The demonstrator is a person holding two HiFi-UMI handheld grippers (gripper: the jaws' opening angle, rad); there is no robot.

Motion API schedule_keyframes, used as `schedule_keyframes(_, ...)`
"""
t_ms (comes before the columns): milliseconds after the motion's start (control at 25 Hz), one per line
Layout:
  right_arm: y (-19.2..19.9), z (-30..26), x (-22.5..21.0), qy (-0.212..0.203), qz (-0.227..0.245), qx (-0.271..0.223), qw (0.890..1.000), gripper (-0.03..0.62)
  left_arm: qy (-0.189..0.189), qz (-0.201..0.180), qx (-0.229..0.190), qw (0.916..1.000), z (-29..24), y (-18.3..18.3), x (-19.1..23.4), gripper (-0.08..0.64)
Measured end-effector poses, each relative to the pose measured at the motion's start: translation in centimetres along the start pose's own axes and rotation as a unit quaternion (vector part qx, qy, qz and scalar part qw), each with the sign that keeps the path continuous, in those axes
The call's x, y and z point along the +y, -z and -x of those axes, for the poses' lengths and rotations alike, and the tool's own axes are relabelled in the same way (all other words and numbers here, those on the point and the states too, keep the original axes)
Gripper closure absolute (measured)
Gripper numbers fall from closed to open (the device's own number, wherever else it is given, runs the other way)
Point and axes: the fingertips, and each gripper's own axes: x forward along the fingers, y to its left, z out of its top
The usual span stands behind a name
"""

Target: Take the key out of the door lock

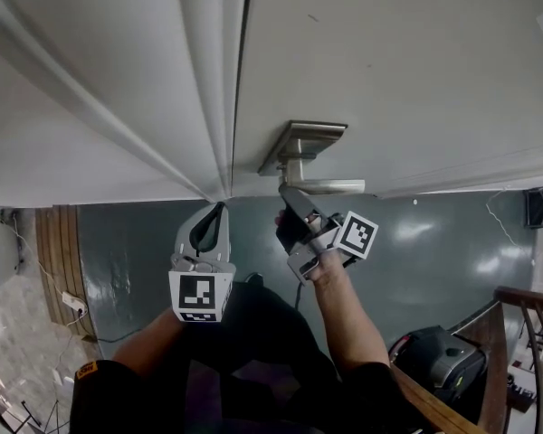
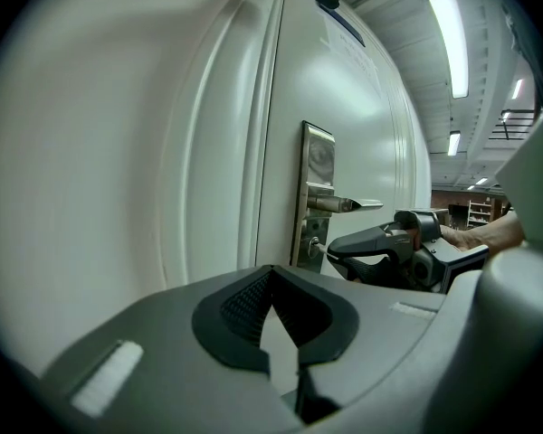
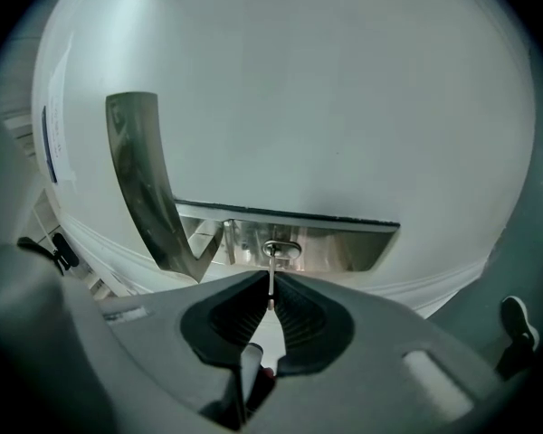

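Note:
A thin metal key [image 3: 271, 283] sticks out of the keyhole [image 3: 281, 249] in the steel lock plate [image 3: 344, 247] of a white door. My right gripper [image 3: 271, 302] is shut on the key's shaft, its tips close to the keyhole. In the head view this right gripper [image 1: 288, 197] reaches in under the lever handle [image 1: 324, 186]. My left gripper [image 1: 215, 217] hangs to the left of it, shut and holding nothing, off the door. From the left gripper view the lock plate [image 2: 316, 197], the key [image 2: 323, 246] and the right gripper [image 2: 337, 248] show beyond the left gripper [image 2: 271, 273].
The white door [image 1: 407, 70] meets its frame [image 1: 118, 80] along a dark seam left of the handle. A grey-green floor [image 1: 434, 251] lies below. A black case [image 1: 439, 355] and a wooden railing [image 1: 525, 306] stand at the right, and cables [image 1: 68, 301] lie at the left.

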Motion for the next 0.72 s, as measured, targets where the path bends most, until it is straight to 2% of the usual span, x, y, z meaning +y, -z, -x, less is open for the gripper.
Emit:
schedule_keyframes(200,0.2,0.4,0.0,-0.007,-0.017,-0.008,1.000,0.577,-0.004,0.000,-0.001,1.0000,0.5,0.1,-0.1,0.541)
schedule_keyframes(480,3.0,3.4,0.2,-0.016,-0.038,-0.010,0.999,0.577,-0.007,0.002,-0.004,1.0000,1.5,0.1,-0.5,0.541)
schedule_keyframes(720,4.9,6.0,2.1,-0.023,-0.021,-0.005,1.000,0.577,-0.003,0.001,-0.010,0.9999,2.8,0.1,-2.1,0.543)
